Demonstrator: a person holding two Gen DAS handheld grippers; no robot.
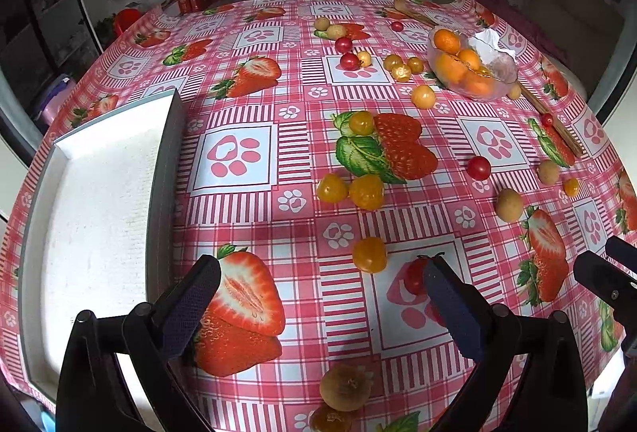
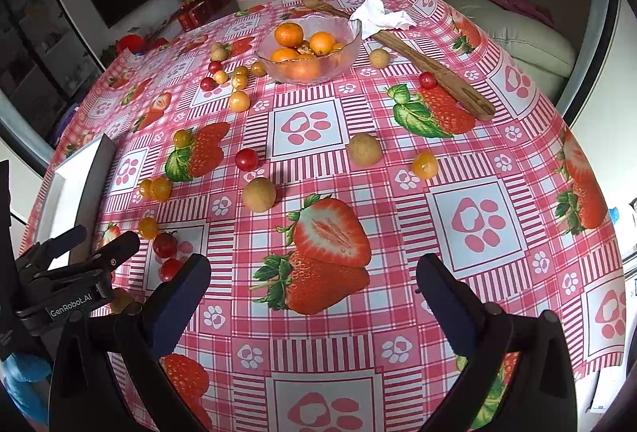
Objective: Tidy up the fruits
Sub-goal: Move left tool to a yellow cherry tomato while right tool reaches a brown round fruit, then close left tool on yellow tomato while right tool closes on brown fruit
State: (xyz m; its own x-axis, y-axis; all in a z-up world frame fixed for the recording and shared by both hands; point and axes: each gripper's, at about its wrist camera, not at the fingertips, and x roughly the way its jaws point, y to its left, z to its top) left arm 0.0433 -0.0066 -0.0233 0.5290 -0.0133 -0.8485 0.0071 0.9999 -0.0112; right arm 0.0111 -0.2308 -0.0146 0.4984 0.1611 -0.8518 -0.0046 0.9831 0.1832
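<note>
Small fruits lie scattered over the strawberry-print tablecloth. My left gripper (image 1: 320,268) is open just above the cloth. A yellow berry (image 1: 369,255) lies between its fingers, and a red cherry tomato (image 1: 414,274) is half hidden by the right finger. A brown longan (image 1: 345,386) sits lower down between the arms. My right gripper (image 2: 314,268) is open over a printed strawberry and holds nothing. A longan (image 2: 258,194) and a red tomato (image 2: 246,159) lie ahead of it. The glass bowl (image 2: 350,45) holds oranges.
A white tray (image 1: 99,213) with a dark rim sits at the left of the table. A wooden fork (image 2: 430,69) and a crumpled tissue (image 2: 378,16) lie by the bowl. The left gripper (image 2: 105,237) shows at the left edge of the right wrist view. A sofa stands beyond the table.
</note>
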